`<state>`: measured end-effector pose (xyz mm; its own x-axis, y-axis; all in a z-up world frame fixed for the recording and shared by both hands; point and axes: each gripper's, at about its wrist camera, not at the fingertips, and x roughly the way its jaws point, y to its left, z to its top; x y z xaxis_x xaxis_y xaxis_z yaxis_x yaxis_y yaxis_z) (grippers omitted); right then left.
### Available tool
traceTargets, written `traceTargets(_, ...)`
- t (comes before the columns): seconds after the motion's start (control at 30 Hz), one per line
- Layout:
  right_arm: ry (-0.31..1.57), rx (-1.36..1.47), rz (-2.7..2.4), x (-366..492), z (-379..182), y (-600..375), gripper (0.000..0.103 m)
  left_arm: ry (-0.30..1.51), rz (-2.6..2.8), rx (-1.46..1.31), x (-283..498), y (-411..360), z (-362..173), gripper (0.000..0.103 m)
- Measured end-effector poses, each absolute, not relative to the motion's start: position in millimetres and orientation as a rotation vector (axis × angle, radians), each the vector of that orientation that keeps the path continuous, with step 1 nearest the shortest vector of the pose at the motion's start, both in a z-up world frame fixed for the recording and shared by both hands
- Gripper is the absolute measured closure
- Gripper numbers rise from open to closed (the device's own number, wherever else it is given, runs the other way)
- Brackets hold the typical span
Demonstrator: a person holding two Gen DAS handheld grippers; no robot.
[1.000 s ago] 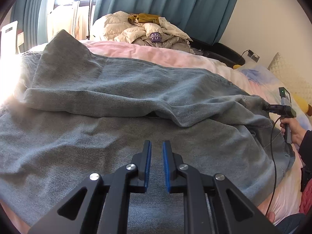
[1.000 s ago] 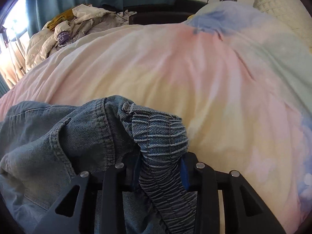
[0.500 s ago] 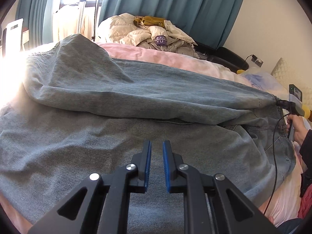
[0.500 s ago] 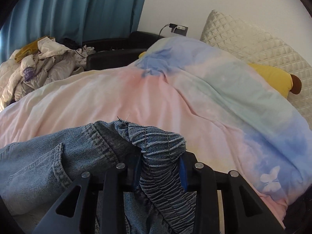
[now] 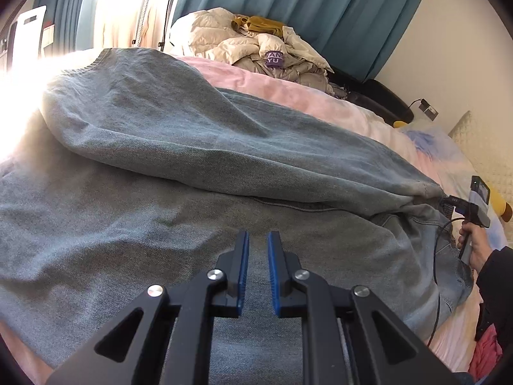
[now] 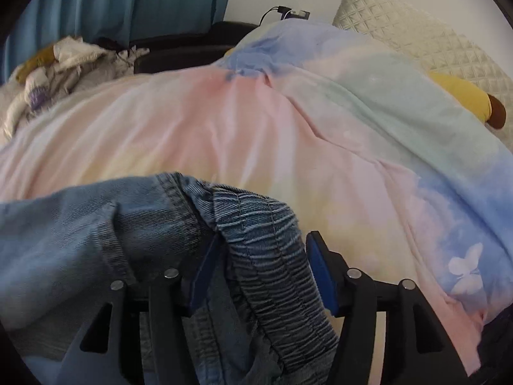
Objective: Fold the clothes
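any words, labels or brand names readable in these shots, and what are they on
"ANG" over "YU": white letters on a purple patch on the pale puffer jacket heaped at the far side of the bed; the patch is creased, so letters may be cut off.
The same patch in the right wrist view is too blurred to read.
Nothing readable on the jeans.

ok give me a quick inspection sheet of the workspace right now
surface: bed with pastel duvet.
job's things: denim jeans spread out, one leg folded over; elastic waistband bunched at the right tool.
clutter: pile of jackets at the far side; yellow plush by the quilted pillow.
grippers: left tool nearly shut, empty, over the denim; right tool has just been opening, waistband between the pads, right pad clear.
cables: black lead from the right tool; charger lead at wall socket.
surroundings: teal curtains, white wall.
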<state>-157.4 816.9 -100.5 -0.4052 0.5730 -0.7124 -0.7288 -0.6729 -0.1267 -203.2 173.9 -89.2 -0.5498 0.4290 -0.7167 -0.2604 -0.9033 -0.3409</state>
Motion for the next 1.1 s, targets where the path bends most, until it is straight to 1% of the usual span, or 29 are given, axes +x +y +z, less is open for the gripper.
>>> traceTargets(0.07, 0.364, -0.892, 2.165, -137.9, -81.0, 800.0, 0.041, -0.31, 2.44, -1.227, -203.0, 168.4, -87.0, 0.091)
traceTargets(0.2, 0.509, -0.804, 2.219, -115.6, -52.4, 740.5, 0.041, -0.325, 2.463, -1.23, -196.3, 158.9, -78.9, 0.091)
traceTargets(0.37, 0.515, -0.783, 2.322, -99.9, -28.3, 645.2, 0.041, -0.294, 2.51, -1.244, -185.3, 149.7, -75.1, 0.091)
traceTargets(0.43, 0.533, -0.777, 2.353, -89.6, -23.2, 615.0, 0.041, -0.337, 2.492, -1.277, -181.2, 140.1, -76.1, 0.091)
traceTargets(0.57, 0.702, -0.739, 2.356, -60.0, -25.4, 588.9, 0.041, -0.525, 2.506, -1.397, -167.5, 102.7, -67.9, 0.091)
traceTargets(0.73, 0.883, -0.766, 2.27, -21.9, -34.0, 596.3, 0.041, -0.746, 2.517, -1.417, -150.3, 41.9, -56.6, 0.091)
traceTargets(0.83, 0.969, -0.726, 2.204, 3.0, -37.4, 613.1, 0.041, -0.922, 2.486, -1.476, -146.3, 8.8, -66.4, 0.091)
traceTargets(0.93, 1.062, -0.709, 2.112, 22.6, -48.2, 629.5, 0.041, -1.136, 2.402, -1.515, -142.1, -19.5, -82.6, 0.091)
traceTargets(1.07, 1.232, -0.656, 2.011, 45.2, -65.4, 645.1, 0.041, -1.358, 2.322, -1.525, -135.5, -43.3, -99.3, 0.091)
traceTargets(1.1, 1.271, -0.642, 1.989, 50.1, -69.2, 647.9, 0.041, -1.388, 2.311, -1.518, -134.8, -46.1, -101.9, 0.091)
